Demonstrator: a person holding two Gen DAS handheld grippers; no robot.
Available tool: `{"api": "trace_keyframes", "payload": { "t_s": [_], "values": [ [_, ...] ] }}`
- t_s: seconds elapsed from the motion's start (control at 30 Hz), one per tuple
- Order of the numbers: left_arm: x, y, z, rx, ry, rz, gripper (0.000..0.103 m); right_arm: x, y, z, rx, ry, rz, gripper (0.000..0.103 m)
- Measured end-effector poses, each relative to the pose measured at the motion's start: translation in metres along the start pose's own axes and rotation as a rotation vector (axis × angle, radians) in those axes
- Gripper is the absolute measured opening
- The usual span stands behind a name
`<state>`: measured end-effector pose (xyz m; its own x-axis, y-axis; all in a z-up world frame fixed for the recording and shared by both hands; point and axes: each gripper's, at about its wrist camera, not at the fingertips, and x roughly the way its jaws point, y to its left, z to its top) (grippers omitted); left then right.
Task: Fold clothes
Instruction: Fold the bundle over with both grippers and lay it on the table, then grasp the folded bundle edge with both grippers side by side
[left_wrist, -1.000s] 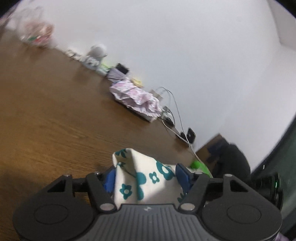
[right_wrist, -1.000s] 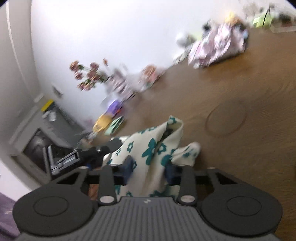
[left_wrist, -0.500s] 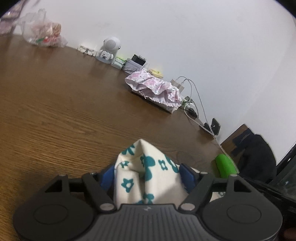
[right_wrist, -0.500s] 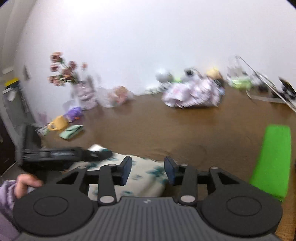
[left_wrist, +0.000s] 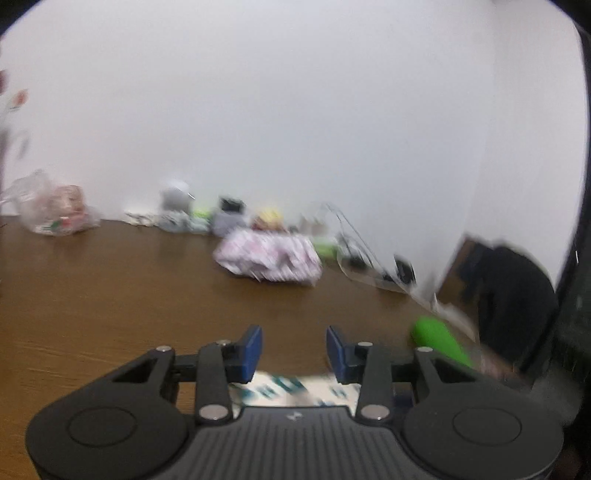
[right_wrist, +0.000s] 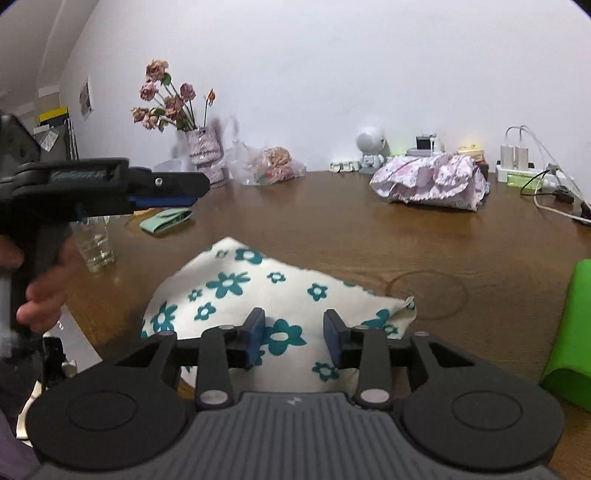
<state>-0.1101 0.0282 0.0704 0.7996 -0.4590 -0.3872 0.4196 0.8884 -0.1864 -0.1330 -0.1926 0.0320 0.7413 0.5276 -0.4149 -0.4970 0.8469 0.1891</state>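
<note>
A cream cloth with teal flowers (right_wrist: 258, 295) lies folded flat on the brown table (right_wrist: 332, 225). My right gripper (right_wrist: 294, 336) is open and empty, just above the cloth's near edge. My left gripper (left_wrist: 294, 347) is open and empty, raised above the table; a strip of the cloth (left_wrist: 291, 386) shows below its fingers. The left gripper also shows side-on at the left of the right wrist view (right_wrist: 162, 190), held by a hand. The left wrist view is blurred.
A pink floral garment (right_wrist: 432, 181) lies crumpled at the back of the table. A vase of dried flowers (right_wrist: 203, 147), a plastic bag (right_wrist: 269, 166), a small robot figure (right_wrist: 371, 147), chargers and cables (right_wrist: 535, 173) line the wall. A green object (right_wrist: 570, 336) sits at right, a glass (right_wrist: 94, 243) at left.
Both grippers have let go of the flowered cloth, which now lies flat on the table. Both have opened and lifted away; the left one has swung up and level.
</note>
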Motion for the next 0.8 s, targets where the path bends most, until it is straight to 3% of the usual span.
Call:
{"api": "trace_keyframes", "payload": {
  "t_s": [0.1, 0.2, 0.27, 0.37, 0.43, 0.5, 0.57, 0.67, 0.77, 0.8],
  "values": [
    [0.029, -0.005, -0.016, 0.033, 0.111, 0.033, 0.034, -0.018, 0.001, 0.008, -0.012, -0.064, 0.0, 0.025],
    [0.05, 0.011, -0.029, -0.07, 0.191, 0.022, 0.036, -0.018, 0.01, 0.004, -0.077, 0.002, -0.002, 0.025],
    [0.055, 0.013, -0.031, -0.072, 0.2, 0.003, 0.036, -0.007, 0.011, -0.009, -0.095, 0.053, -0.026, 0.025],
    [0.058, 0.011, -0.032, -0.03, 0.198, 0.007, 0.037, -0.003, 0.005, -0.012, -0.048, 0.044, -0.017, 0.029],
    [0.059, 0.013, -0.032, -0.034, 0.208, 0.002, 0.038, -0.001, 0.001, -0.013, -0.033, 0.041, -0.021, 0.039],
    [0.059, 0.015, -0.029, -0.032, 0.214, -0.006, 0.038, -0.001, -0.002, -0.016, -0.026, 0.04, -0.023, 0.039],
    [0.047, 0.024, -0.021, -0.085, 0.19, -0.034, 0.037, -0.002, -0.001, -0.015, -0.048, 0.042, -0.03, 0.04],
    [0.006, 0.045, -0.015, -0.179, 0.084, -0.061, 0.058, -0.014, 0.002, -0.009, -0.067, 0.022, -0.03, 0.041],
    [-0.037, 0.059, -0.021, -0.189, 0.004, -0.084, 0.075, -0.035, -0.003, -0.006, -0.054, -0.039, -0.003, 0.043],
    [-0.045, 0.06, -0.026, -0.188, 0.003, -0.096, 0.079, -0.037, -0.005, -0.006, -0.046, -0.043, 0.005, 0.051]
  ]
}}
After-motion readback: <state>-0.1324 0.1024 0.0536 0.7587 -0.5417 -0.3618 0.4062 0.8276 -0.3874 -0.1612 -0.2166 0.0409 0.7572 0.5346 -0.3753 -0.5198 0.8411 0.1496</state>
